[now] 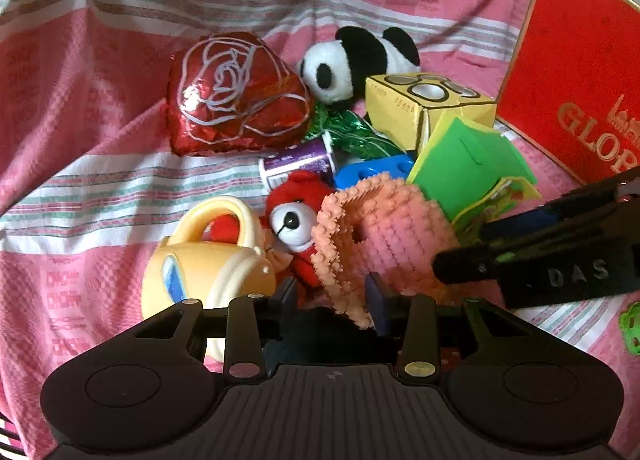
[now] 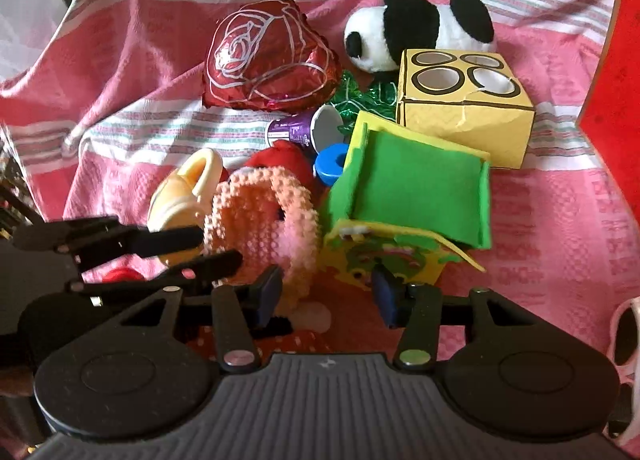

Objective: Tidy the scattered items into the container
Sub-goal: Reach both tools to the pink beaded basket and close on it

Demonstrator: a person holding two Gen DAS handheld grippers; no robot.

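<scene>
A pile of toys lies on a pink striped cloth (image 1: 100,107): a red foil rose balloon (image 1: 236,93), a panda plush (image 1: 352,59), a yellow box with round holes (image 1: 424,103), a green and yellow foam house (image 1: 468,167), a purple cup (image 1: 296,161), a red plush (image 1: 296,215), a yellow toy mug (image 1: 208,260) and a pink nubby bag (image 1: 380,236). My left gripper (image 1: 332,300) is open, its jaws either side of the pink bag's (image 2: 256,219) near edge. My right gripper (image 2: 326,300) is open just before the foam house (image 2: 412,195).
A red box lid (image 1: 576,75) stands at the right. A green toy (image 1: 630,326) lies on the cloth at the right edge. White sunglasses (image 2: 624,340) lie at the right edge in the right wrist view. The two grippers are close together over the pile.
</scene>
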